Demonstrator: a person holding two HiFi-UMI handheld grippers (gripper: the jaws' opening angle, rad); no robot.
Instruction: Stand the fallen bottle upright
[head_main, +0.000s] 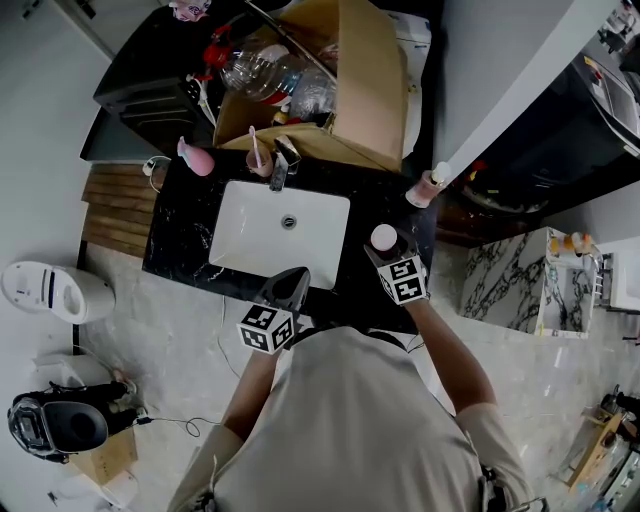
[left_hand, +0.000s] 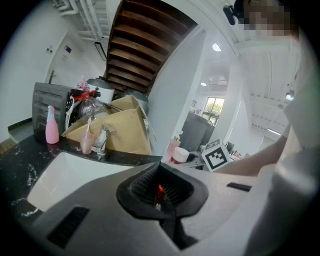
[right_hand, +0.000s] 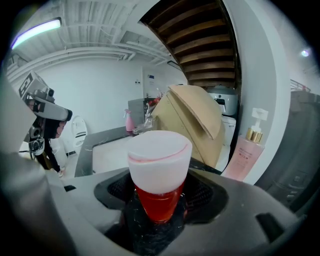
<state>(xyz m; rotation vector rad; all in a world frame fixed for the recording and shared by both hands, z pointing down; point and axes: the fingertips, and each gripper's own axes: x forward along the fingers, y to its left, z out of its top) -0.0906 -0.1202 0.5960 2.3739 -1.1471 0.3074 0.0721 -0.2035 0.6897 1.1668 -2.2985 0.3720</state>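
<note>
The bottle (right_hand: 159, 172), red with a white cap, stands upright, clamped between the jaws of the right gripper (head_main: 388, 252) over the black table (head_main: 180, 235), just right of the sink (head_main: 250, 235). Whether its base touches the table I cannot tell. At far left stands a pink bottle (head_main: 195, 158). The left gripper (left_hand: 160, 194) hovers at the sink's front edge, jaws together and empty. A pump bottle (head_main: 428, 187) stands at the far right corner.
</note>
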